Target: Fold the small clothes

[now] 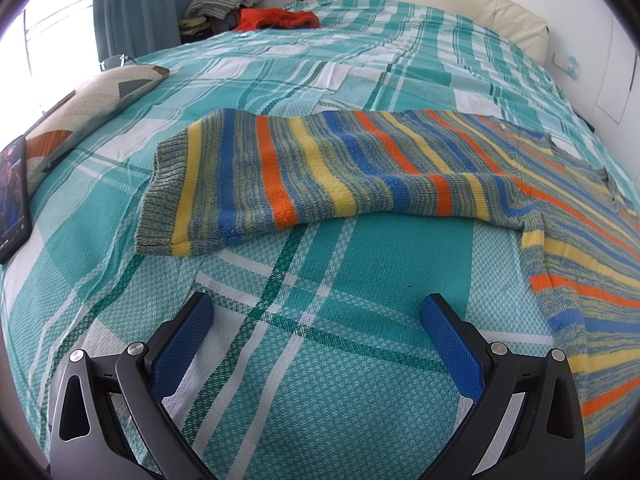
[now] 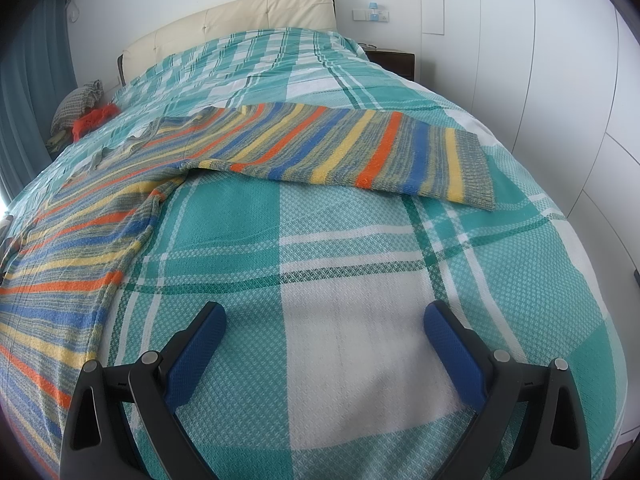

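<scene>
The left gripper [image 1: 318, 312] and right gripper [image 2: 324, 320] hover over the bed [image 2: 352, 320], fingers spread wide and empty. The striped sweater [image 1: 360, 168] lies flat, sleeves stretched outward. Probably best to pinch each sleeve's ribbed cuff [image 1: 160, 200] squarely, lift low, and carry it inward over the body without dragging.

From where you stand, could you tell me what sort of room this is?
Most likely a bedroom: a bed with a padded headboard, curtains at the window, and a striped sweater laid out flat.
</scene>
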